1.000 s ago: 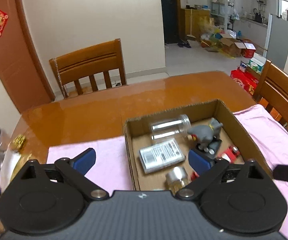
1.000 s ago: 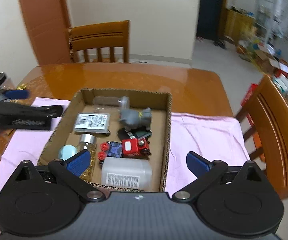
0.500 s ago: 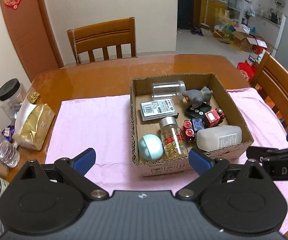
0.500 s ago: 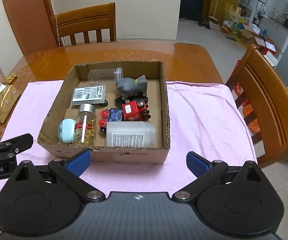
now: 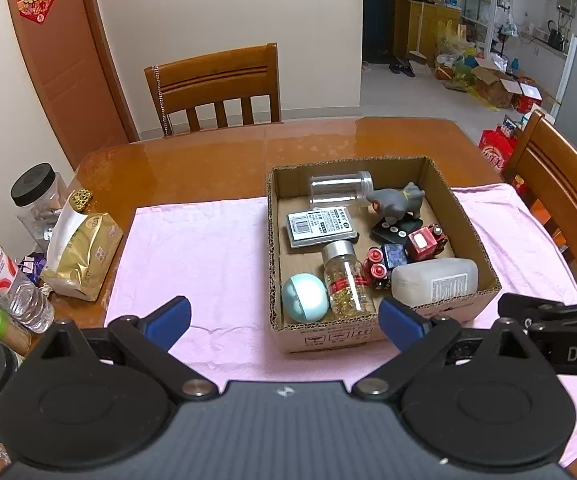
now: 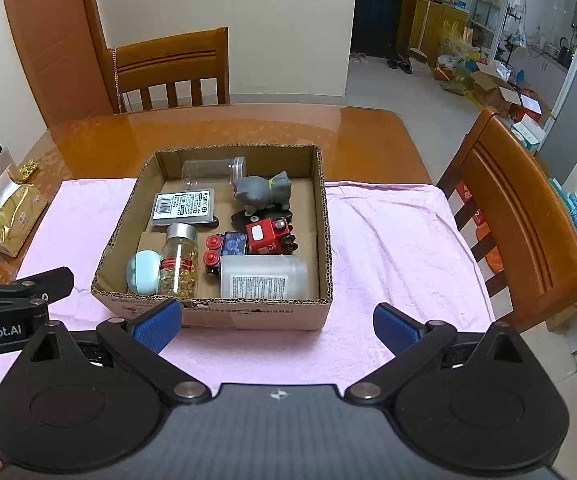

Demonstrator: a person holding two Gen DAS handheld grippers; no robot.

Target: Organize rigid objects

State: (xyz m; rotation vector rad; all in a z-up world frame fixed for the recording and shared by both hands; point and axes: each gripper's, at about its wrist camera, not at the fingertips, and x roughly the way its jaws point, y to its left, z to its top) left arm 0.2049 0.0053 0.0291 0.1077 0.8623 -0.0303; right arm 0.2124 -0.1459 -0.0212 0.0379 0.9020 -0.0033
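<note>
on the pink cloth (image 6: 388,240) sits the cardboard box (image 6: 256,312), already holding the bottle (image 6: 262,278), jar (image 6: 178,264), toy train (image 6: 266,236) and grey cat (image 6: 262,192); left gripper (image 5: 284,320) and right gripper (image 6: 276,326) hover before the box, fingers spread, empty; reaching in carelessly could topple the upright jar against the box wall.

one box (image 6: 248,314), two chairs (image 6: 168,68), three bottles (image 6: 178,264)
</note>
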